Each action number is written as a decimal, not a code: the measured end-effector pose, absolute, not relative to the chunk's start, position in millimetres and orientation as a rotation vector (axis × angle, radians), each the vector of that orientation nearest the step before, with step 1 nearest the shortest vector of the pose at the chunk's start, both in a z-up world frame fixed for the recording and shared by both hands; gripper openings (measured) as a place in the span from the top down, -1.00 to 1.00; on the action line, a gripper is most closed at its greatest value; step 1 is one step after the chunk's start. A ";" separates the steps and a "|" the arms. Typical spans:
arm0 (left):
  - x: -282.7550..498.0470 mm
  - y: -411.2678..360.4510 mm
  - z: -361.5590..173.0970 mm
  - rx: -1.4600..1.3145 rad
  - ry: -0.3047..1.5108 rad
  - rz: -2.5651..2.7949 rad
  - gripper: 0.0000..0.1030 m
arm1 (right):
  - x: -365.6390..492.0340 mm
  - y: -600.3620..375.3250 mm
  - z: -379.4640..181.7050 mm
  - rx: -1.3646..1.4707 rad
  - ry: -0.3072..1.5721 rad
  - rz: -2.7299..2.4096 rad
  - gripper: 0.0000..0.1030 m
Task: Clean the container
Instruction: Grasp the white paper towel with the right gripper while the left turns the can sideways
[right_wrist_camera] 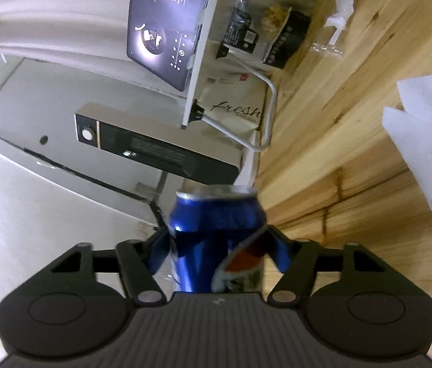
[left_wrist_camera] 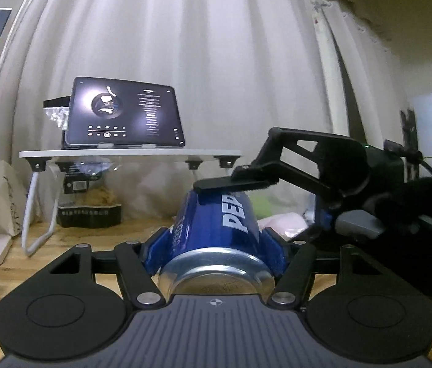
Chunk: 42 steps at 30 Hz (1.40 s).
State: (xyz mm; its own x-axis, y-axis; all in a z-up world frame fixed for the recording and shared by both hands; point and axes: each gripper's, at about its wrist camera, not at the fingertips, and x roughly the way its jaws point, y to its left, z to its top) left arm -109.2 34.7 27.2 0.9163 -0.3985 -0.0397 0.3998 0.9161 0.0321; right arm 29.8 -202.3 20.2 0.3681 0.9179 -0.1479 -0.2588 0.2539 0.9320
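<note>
Pepsi can (left_wrist_camera: 216, 230) (label reads "PEP") is clenched by both left tool (left_wrist_camera: 216, 242) and right tool (right_wrist_camera: 219, 242).

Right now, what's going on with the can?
Both grippers are shut on the same blue Pepsi can. The left gripper holds it near its bottom end, which faces that camera, and the right gripper clamps it from the side further along. The can is held above a wooden table. A white tissue lies on the table, untouched. A tablet sits on a small white stand behind.
</note>
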 end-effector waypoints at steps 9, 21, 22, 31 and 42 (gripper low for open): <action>-113.2 27.8 27.9 0.086 0.025 -0.352 -0.29 | 27.5 -189.1 26.8 1.018 0.936 0.903 -0.28; -99.6 35.3 29.3 0.035 0.090 -0.307 -0.30 | 30.6 -223.8 51.9 0.621 0.687 0.716 -0.48; -98.1 36.6 29.2 0.026 0.096 -0.300 -0.30 | 35.8 -228.6 54.6 0.480 0.655 0.614 -0.48; -92.6 38.8 28.7 0.014 0.122 -0.295 -0.30 | 62.9 -206.3 31.8 -0.097 0.694 0.416 -0.04; -90.0 39.5 29.6 0.012 0.134 -0.303 -0.30 | 48.8 -187.8 19.9 -0.232 0.642 0.427 0.79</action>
State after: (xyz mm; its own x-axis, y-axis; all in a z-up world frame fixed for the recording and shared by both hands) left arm -90.0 39.5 29.6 0.9456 -0.2967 -0.1334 0.2983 0.9544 -0.0082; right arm 48.8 -187.8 19.9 0.7182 0.3118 -0.6220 -0.4528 0.8882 -0.0776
